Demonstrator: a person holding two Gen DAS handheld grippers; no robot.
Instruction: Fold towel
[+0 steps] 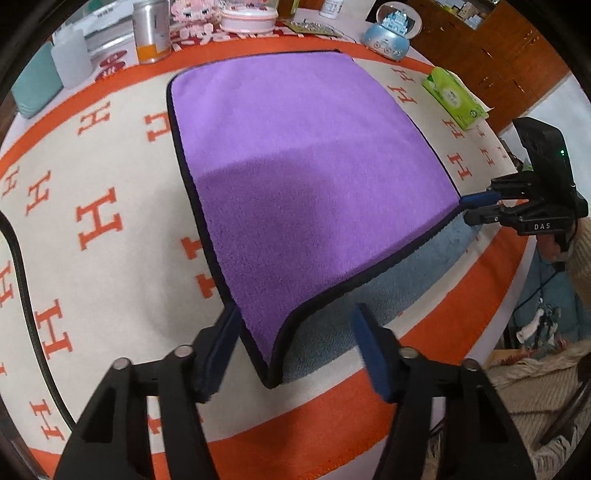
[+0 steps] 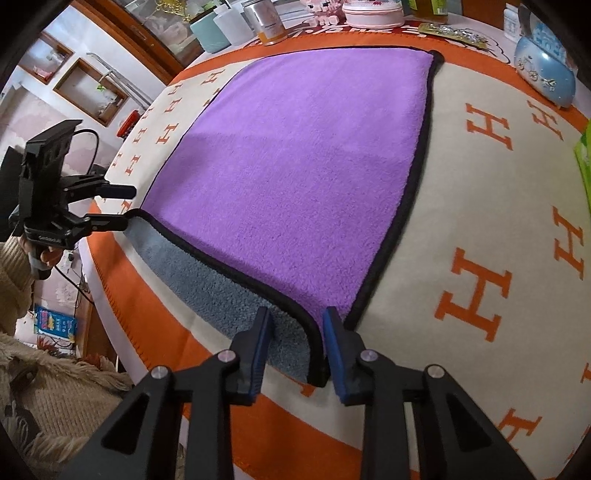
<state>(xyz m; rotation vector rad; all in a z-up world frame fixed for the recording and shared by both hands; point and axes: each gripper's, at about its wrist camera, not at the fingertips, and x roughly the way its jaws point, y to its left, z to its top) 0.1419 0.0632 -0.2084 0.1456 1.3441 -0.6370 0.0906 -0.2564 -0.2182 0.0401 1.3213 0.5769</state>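
The towel point(image 1: 303, 155) lies spread on the orange-and-cream blanket point(image 1: 110, 177), purple side up, its far edge just short of the tin can point(image 1: 150, 31) and the blue snow globe point(image 1: 391, 33) at the back. The near edge is lifted off the blanket, so the grey-blue underside shows beneath the black hem.

The left gripper point(image 1: 295, 350) has its jaws well apart, one on each side of the near left corner, which hangs between them; neither pad looks to be pressing the cloth. The right gripper point(image 2: 297, 350) stands the same way at the near right corner, jaws apart with the hem running down between them, though whether one pad touches the fabric is hard to tell from this angle.

This is a thick, fluffy cloth: light, limp and not fragile. It will sag and drape between two holds. The stitched black hem at the corners is the firmest place to pinch, and I judge both near corners should be taken together so the edge carries evenly towards the tin can.
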